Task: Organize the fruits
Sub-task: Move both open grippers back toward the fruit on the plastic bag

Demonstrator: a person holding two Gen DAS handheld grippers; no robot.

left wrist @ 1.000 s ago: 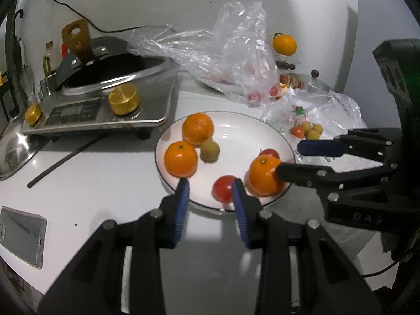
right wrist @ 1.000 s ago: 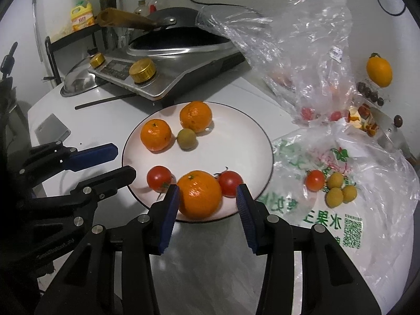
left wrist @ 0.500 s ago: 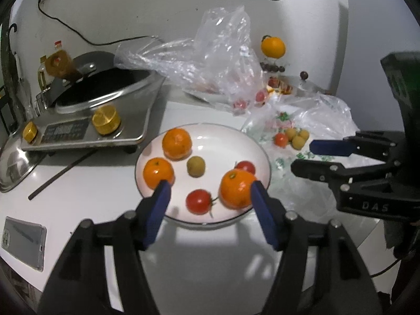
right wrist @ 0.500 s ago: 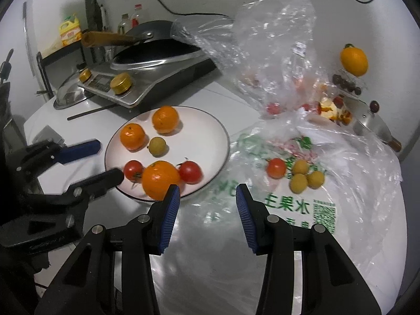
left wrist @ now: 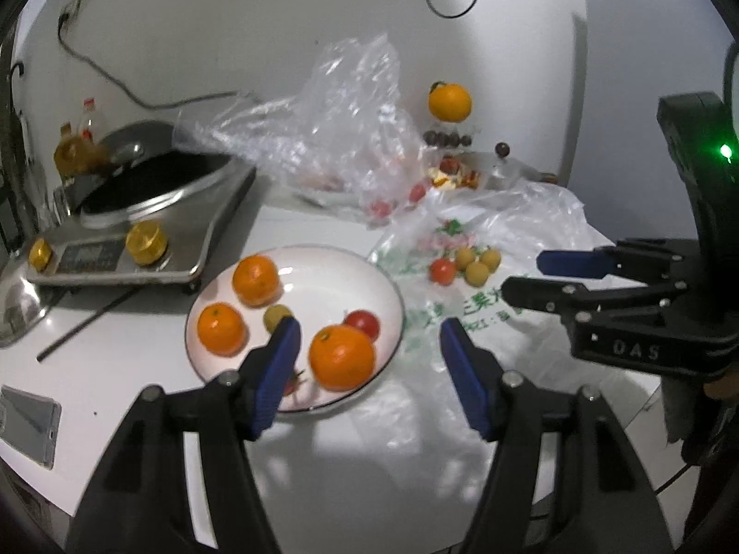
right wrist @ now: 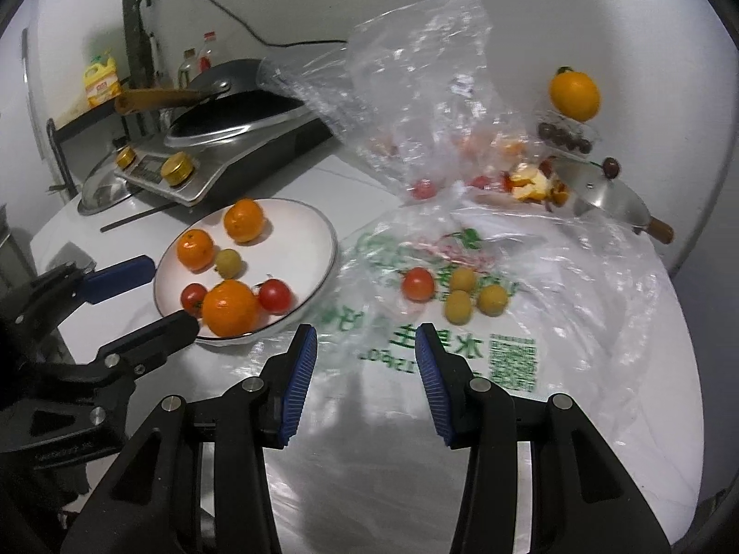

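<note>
Three oranges (left wrist: 341,357), two tomatoes and a small greenish fruit sit on our white plate (left wrist: 323,258) on the tabletop (left wrist: 138,351). Our left tongs (left wrist: 369,346) have just been opening and now stand apart with nothing pinched, hanging over the plate's near rim. Our right tongs (right wrist: 366,355) are parted too, empty, above the printed plastic bag (right wrist: 508,360), where one tomato (right wrist: 418,283) and three yellowish fruits (right wrist: 458,306) lie just beside each other.

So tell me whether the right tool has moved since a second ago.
Yes. The right tool has moved right, off the white plate where it framed the big orange, toward the printed bag. It is open and empty.
</note>
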